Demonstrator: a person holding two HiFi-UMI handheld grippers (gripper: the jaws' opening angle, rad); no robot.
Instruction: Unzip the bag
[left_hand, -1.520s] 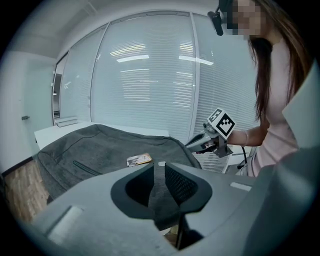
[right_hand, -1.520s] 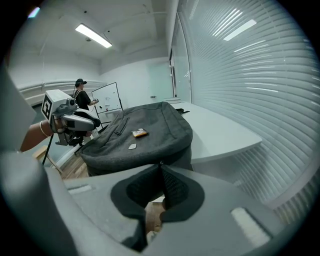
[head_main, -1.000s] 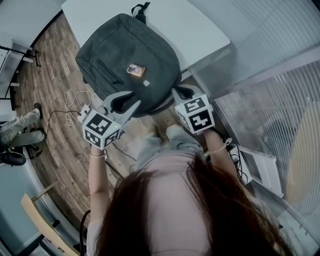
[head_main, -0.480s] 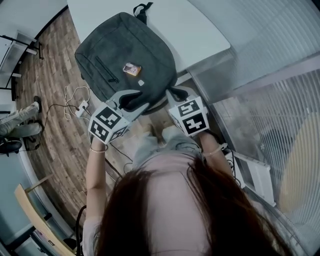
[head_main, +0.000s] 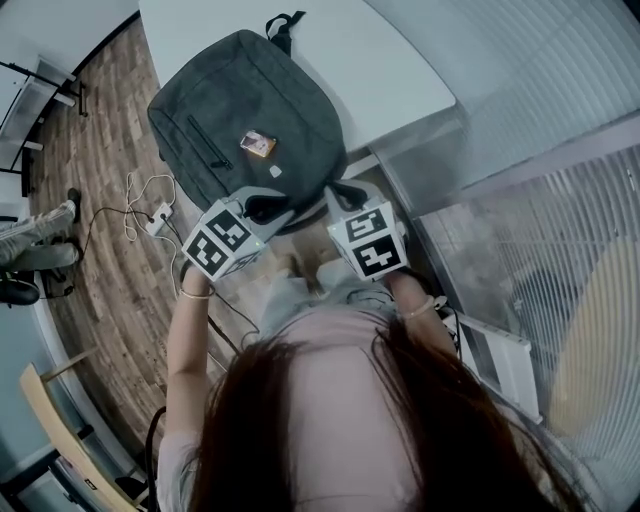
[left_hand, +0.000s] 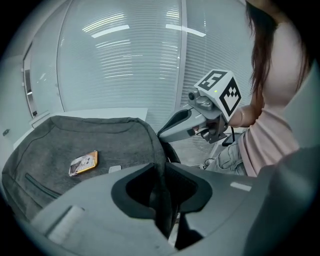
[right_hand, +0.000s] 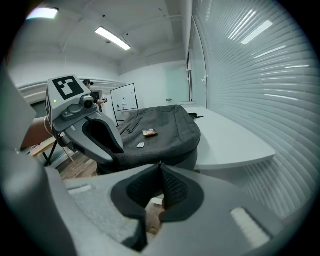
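A dark grey bag (head_main: 250, 100) lies flat on the white table (head_main: 400, 70), its near edge hanging over the table's edge. An orange tag (head_main: 258, 144) sits on its top. My left gripper (head_main: 268, 208) is at that near edge; in the left gripper view its jaws are closing, and a fold of the bag's edge (left_hand: 161, 200) fills the gap between them. My right gripper (head_main: 338, 192) is at the bag's near right corner beside a black strap. Its tips (right_hand: 160, 166) meet. Whether they pinch a zipper pull I cannot tell.
White cables and a power strip (head_main: 150, 212) lie on the wooden floor left of the table. A glass wall with blinds (head_main: 540, 150) runs along the right. Someone's legs (head_main: 35, 250) show at the far left, and a chair (head_main: 60, 420) stands at lower left.
Both grippers have moved up to the bag's near edge and closer together. The left jaws have narrowed onto the bag's edge.
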